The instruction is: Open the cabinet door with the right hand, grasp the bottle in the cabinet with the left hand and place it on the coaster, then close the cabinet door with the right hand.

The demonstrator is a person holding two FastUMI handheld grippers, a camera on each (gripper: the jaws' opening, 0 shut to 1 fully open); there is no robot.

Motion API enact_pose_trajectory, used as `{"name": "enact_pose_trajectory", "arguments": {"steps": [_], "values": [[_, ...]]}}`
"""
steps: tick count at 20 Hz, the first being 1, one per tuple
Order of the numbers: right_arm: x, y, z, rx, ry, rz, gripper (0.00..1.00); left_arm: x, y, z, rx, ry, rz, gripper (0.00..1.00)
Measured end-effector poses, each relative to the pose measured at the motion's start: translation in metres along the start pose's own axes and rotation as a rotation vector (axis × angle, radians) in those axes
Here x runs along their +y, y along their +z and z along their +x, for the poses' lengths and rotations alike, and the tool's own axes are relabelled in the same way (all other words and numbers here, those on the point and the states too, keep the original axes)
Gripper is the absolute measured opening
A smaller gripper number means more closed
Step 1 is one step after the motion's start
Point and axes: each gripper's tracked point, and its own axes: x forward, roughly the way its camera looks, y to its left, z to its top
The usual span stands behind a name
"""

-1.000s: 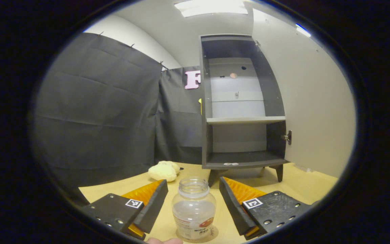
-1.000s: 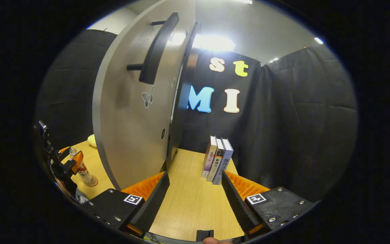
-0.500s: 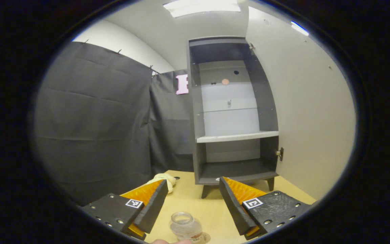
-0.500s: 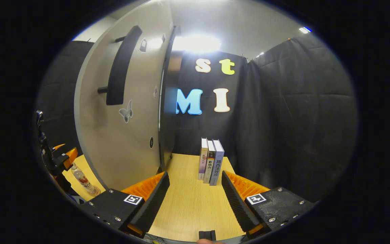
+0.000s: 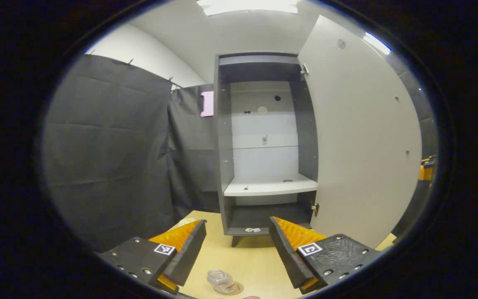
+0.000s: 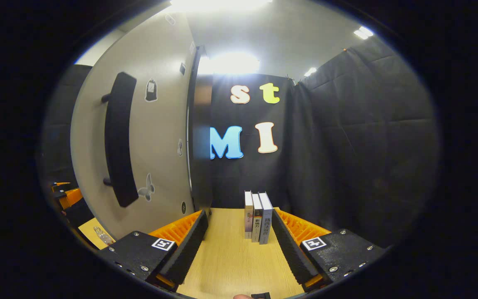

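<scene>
The clear, capless bottle (image 5: 220, 280) stands on a round coaster (image 5: 236, 288) on the wooden table, low in the left gripper view. My left gripper (image 5: 237, 224) is open, raised above and behind the bottle, holding nothing. Ahead, the dark cabinet (image 5: 264, 145) has bare shelves and its pale door (image 5: 359, 137) swung wide to the right. In the right gripper view, my right gripper (image 6: 240, 216) is open and empty, with the door's outer face (image 6: 160, 137) and black handle (image 6: 118, 141) to its left, apart from the fingers. The bottle (image 6: 103, 236) peeks out at lower left.
Three upright books (image 6: 257, 216) stand on the table just ahead of the right gripper, against the black cloth wall. A pale yellow soft object (image 5: 187, 222) lies left of the cabinet's foot. The left gripper (image 6: 67, 195) appears beyond the door's edge.
The left gripper has lifted up and back from the bottle, which stays on the coaster. The right gripper has risen; the door handle now sits lower and farther left in its view.
</scene>
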Motion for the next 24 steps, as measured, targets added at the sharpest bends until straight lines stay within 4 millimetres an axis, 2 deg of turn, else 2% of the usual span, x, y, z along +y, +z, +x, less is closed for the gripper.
{"name": "enact_pose_trajectory", "arguments": {"steps": [4, 6, 7, 10, 11, 12, 13, 14, 16, 17, 18, 19, 21, 22, 23, 24], "values": [[0.001, 0.033, 0.010, -0.029, -0.025, 0.102, 0.96, -0.008, 0.041, -0.017, -0.014, -0.048, 0.001, 0.87], [0.009, 0.046, 0.012, -0.033, -0.021, 0.153, 0.95, -0.004, 0.048, -0.024, -0.008, -0.046, -0.023, 0.91], [0.014, 0.049, 0.011, -0.029, -0.018, 0.166, 0.95, -0.001, 0.047, -0.025, 0.001, -0.043, -0.031, 0.87], [0.029, 0.066, 0.005, -0.053, -0.014, 0.155, 0.95, 0.006, 0.044, -0.032, 0.014, -0.064, -0.037, 0.87], [0.027, 0.068, 0.002, -0.066, -0.035, 0.131, 0.95, 0.008, 0.039, -0.033, 0.025, -0.082, -0.038, 0.91], [0.027, 0.070, 0.000, -0.074, -0.050, 0.112, 0.89, 0.009, 0.036, -0.033, 0.029, -0.099, -0.040, 0.91], [0.031, 0.069, -0.002, -0.079, -0.051, 0.110, 0.94, 0.016, 0.037, -0.032, 0.024, -0.099, -0.044, 0.91], [0.037, 0.065, -0.001, -0.073, -0.057, 0.114, 0.94, 0.022, 0.036, -0.030, 0.021, -0.099, -0.053, 0.87], [0.031, 0.063, -0.008, -0.074, -0.106, 0.094, 0.92, 0.032, 0.034, -0.023, 0.020, -0.109, -0.081, 0.87], [0.032, 0.063, -0.010, -0.079, -0.127, 0.078, 0.87, 0.036, 0.032, -0.019, 0.022, -0.114, -0.097, 0.87], [0.033, 0.065, -0.013, -0.088, -0.149, 0.067, 0.93, 0.041, 0.033, -0.013, 0.020, -0.120, -0.111, 0.87], [0.034, 0.065, -0.015, -0.097, -0.172, 0.057, 0.92, 0.046, 0.033, -0.009, 0.018, -0.127, -0.121, 0.87], [0.038, 0.064, -0.020, -0.111, -0.203, 0.047, 0.92, 0.056, 0.031, 0.000, 0.008, -0.144, -0.117, 0.87], [0.041, 0.062, -0.023, -0.116, -0.220, 0.050, 0.85, 0.063, 0.031, 0.003, -0.012, -0.146, -0.105, 0.91], [0.044, 0.061, -0.026, -0.127, -0.232, 0.051, 0.85, 0.068, 0.031, 0.007, -0.037, -0.149, -0.095, 0.87], [0.049, 0.062, -0.028, -0.141, -0.241, 0.055, 0.85, 0.071, 0.029, 0.011, -0.052, -0.154, -0.097, 0.87]]}}
